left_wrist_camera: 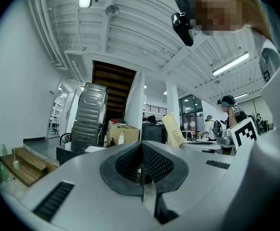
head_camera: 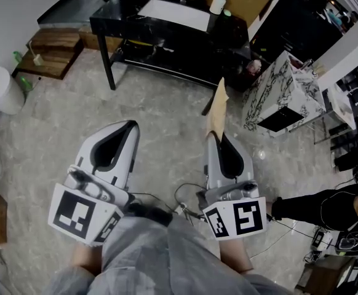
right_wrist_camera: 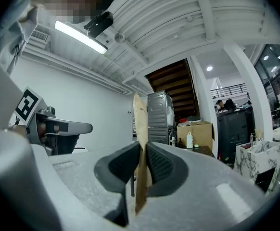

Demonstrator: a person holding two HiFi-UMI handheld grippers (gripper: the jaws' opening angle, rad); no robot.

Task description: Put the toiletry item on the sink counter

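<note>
My right gripper (head_camera: 214,137) is shut on a flat tan paper packet (head_camera: 218,106) that sticks up and forward past its fingertips. In the right gripper view the packet (right_wrist_camera: 140,124) stands on edge, pinched between the two dark pads. My left gripper (head_camera: 128,126) is held level beside it, shut, with nothing between its fingers (left_wrist_camera: 142,177). A white marble-patterned counter unit (head_camera: 282,90) stands ahead to the right, apart from both grippers. From the left gripper view the packet (left_wrist_camera: 173,129) shows at centre right.
A black table (head_camera: 167,32) with a white sheet, a white bottle (head_camera: 218,0) and a cardboard box stands straight ahead. Wooden steps (head_camera: 55,51) and a white bin (head_camera: 0,91) are at the left. A person's black sleeve (head_camera: 314,204) reaches in at the right.
</note>
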